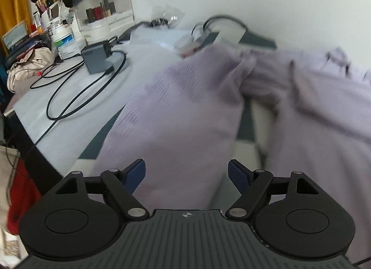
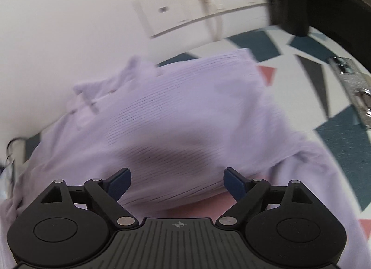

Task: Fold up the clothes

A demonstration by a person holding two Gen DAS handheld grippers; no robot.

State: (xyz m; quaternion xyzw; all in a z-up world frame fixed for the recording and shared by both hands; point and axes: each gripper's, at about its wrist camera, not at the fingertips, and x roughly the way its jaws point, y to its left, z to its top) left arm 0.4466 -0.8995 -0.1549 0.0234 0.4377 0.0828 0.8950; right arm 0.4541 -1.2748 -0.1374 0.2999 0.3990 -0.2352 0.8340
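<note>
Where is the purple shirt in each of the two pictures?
Left wrist view: the purple shirt fills the middle and right, spread beyond the open jaws.
Right wrist view: the purple shirt fills the middle and lower left, in front of the white wall.
Shared landmark: the tablecloth with dark teal triangles peeks out beside the shirt in both.

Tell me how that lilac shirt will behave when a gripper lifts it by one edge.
The lilac shirt probably droops rather than holding shape: it already lies in soft folds and creases. It looks thin and finely ribbed, so likely light, and one layer may slide over another. The folded panel would probably fall open unless both edges are lifted together.
</note>
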